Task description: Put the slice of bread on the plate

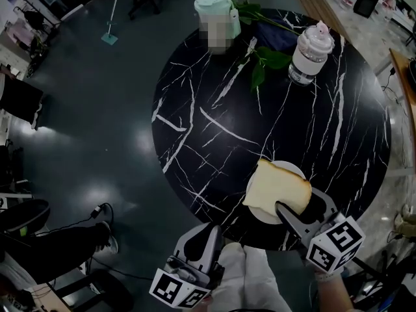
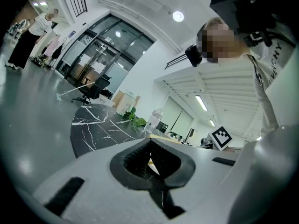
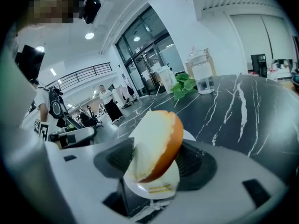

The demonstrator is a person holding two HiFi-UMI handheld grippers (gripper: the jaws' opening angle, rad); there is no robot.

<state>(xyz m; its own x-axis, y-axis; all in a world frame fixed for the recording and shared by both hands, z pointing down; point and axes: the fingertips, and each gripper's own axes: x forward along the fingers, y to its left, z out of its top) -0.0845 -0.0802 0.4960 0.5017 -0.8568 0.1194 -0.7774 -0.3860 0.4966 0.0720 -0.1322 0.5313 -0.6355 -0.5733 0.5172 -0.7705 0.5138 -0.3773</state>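
Left gripper (image 1: 211, 230) idles closed off the table edge while the right gripper (image 3: 156, 162) stands parted around the slice of bread (image 1: 276, 187), which leans on the plate (image 1: 298, 170), apparently being let go.

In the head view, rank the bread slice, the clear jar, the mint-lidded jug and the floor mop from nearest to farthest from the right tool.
1. Bread slice: at the right tool, on the plate.
2. Clear jar: table's far right side.
3. Mint-lidded jug: far edge, left of the jar.
4. Floor mop: off the table, upper left.
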